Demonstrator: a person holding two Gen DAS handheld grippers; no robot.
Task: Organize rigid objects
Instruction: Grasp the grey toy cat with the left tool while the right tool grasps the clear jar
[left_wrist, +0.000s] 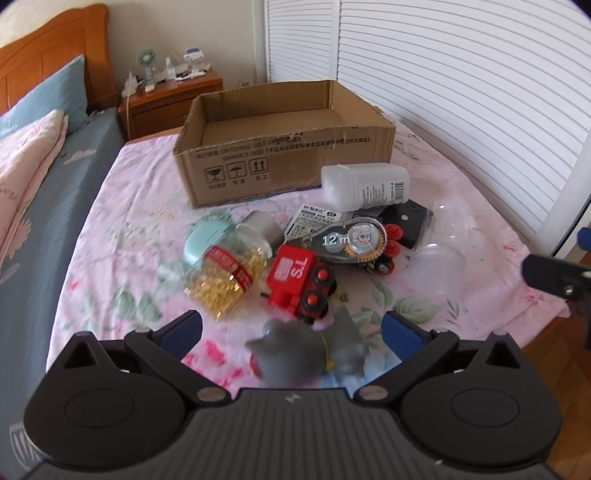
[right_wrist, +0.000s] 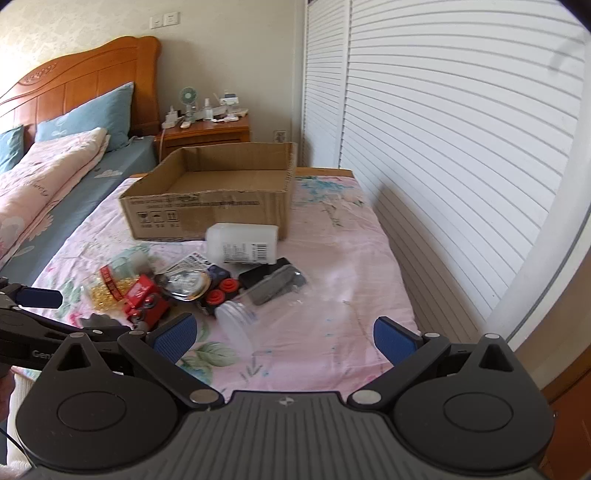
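A pile of small objects lies on the pink floral sheet in front of an empty cardboard box. It includes a red toy train, a jar of yellow capsules, a correction tape, a white bottle, a clear plastic cup and a grey toy figure. My left gripper is open, and the grey figure lies between its fingers. My right gripper is open and empty above the sheet, right of the pile.
White louvred doors run along the right side. A bed with pillows lies to the left. A wooden nightstand with a small fan stands behind the box. The sheet's near edge drops off at the right toward a wooden floor.
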